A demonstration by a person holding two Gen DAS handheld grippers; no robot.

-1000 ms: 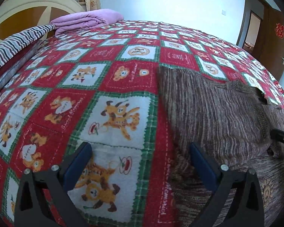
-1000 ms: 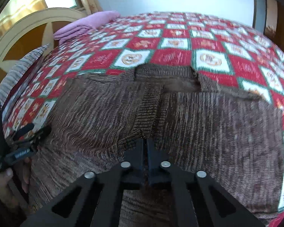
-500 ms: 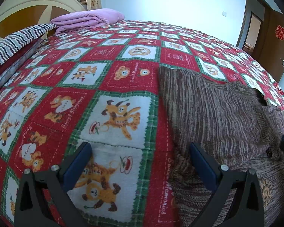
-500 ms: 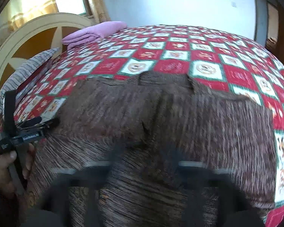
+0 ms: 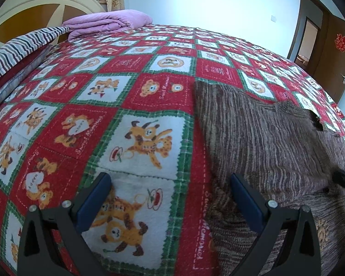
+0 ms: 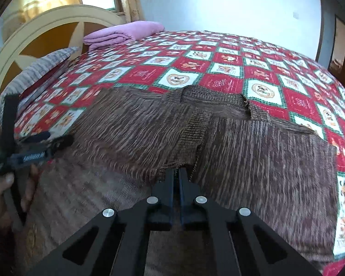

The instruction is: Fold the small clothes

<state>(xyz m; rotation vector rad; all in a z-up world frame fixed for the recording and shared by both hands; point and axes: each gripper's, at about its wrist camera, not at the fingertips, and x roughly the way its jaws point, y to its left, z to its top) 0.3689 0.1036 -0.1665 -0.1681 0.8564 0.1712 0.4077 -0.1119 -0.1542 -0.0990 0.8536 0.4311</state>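
garment: a brown striped knit cardigan (image 6: 253, 161) lies spread on the bed (image 5: 149, 87), front up, its ribbed collar toward the far side and its ribbed placket running down the middle.
bedcover: a red, green and white patchwork quilt with bear prints; the knit covers its near right part in the left wrist view.
left tongs (image 5: 170, 195): wide apart and empty, hanging over the quilt at the garment's left edge; one blue pad stands over bare quilt, the other over the knit, neither pressing on cloth.
right tongs (image 6: 176, 177): pressed together, tips at the lower end of the ribbed placket where the two front panels part; the jaws have just been closing, and a fold of the ribbed edge seems caught between them, though the view is slightly blurred there.
hand (image 6: 2, 188): the person's left hand holds its tool at the garment's left side.
handling, judged: the knit looks soft, limp and fairly light; it will likely drape and stretch if lifted by one point, and its loose weave may snag on the pads.
where to hold, judged: the ribbed bands, the hem corners or the shoulder seam look firmest; pinching two layers at an edge should keep a fold straight.
risk, judged: dragging across the fleecy quilt may bunch the cloth.
background: a folded lilac blanket (image 6: 124, 33) and a striped pillow lie near the headboard, well apart from the work.
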